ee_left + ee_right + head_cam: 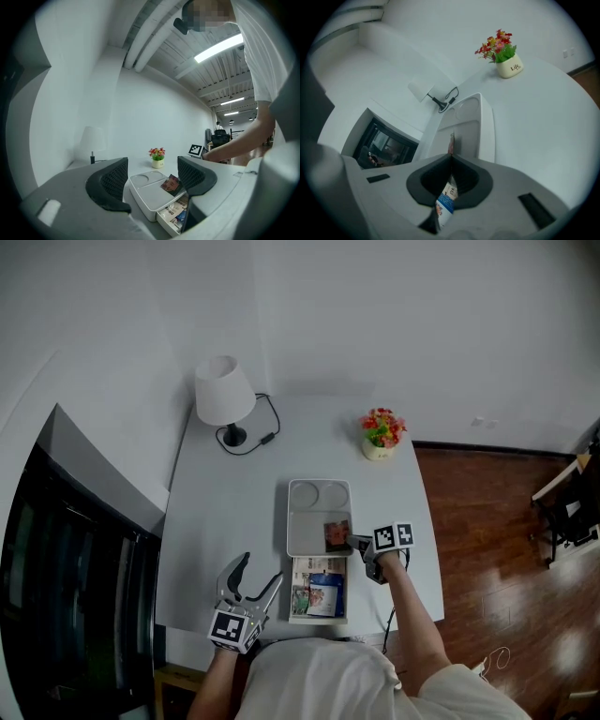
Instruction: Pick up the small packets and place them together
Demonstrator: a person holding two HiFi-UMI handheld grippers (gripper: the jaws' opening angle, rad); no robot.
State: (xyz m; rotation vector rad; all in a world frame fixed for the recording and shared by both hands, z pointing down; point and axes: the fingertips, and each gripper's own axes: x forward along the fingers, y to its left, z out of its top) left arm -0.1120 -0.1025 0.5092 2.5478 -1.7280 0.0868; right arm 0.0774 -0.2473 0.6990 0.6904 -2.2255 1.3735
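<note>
Placing step: right gripper (361,545), jaws clamped on small reddish-brown foil packet (337,535) at 5 o'clock corner of white rectangular plastic tray (305,531); left gripper (253,576), jaws agape, empty, idle at 7 o'clock; next likely lower, release.

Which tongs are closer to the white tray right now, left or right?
Right. The right tongs, shut on a small packet, are at the tray's near right corner; the left tongs hang open off its near left.
</note>
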